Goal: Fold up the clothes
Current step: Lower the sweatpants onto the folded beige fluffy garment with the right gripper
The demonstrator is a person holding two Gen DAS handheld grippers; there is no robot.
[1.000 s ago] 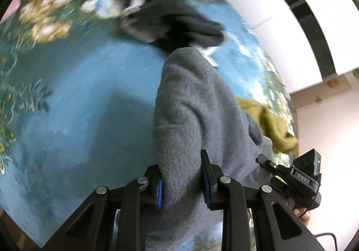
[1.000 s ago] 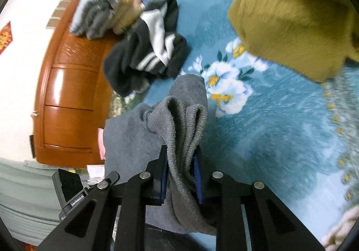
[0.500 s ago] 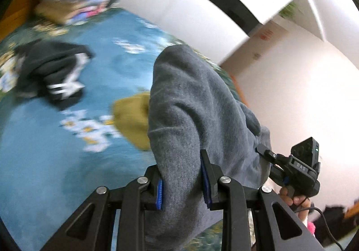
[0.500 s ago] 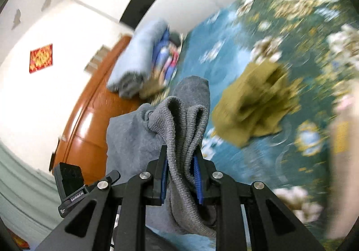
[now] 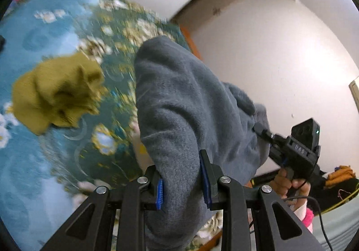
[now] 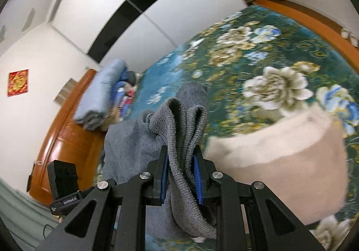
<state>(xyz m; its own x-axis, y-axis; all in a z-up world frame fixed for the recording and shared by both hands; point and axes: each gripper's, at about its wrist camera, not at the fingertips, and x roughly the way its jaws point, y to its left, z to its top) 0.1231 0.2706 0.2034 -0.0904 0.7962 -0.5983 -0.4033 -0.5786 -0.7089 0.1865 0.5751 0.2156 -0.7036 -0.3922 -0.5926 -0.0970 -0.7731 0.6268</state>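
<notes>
I count one grey garment (image 5: 190, 103), one olive (image 5: 56, 91), one pink (image 6: 280, 156). Left gripper (image 5: 182, 186) and right gripper (image 6: 180, 177) both pinch the grey one, lifted over the bedspread (image 6: 258, 53).

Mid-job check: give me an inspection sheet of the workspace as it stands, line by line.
Surface: teal floral bedspread, wooden frame at its edge.
Job's things: grey sweater lifted off the bed, held at two spots.
Clutter: mustard garment crumpled on the bed; beige garment; folded bedding stack at the far end.
Grippers: left gripper and right gripper each shut on sweater fabric.
Cables: black cable trailing from the right gripper's handle.
Surroundings: white walls, wooden headboard, red wall picture.
</notes>
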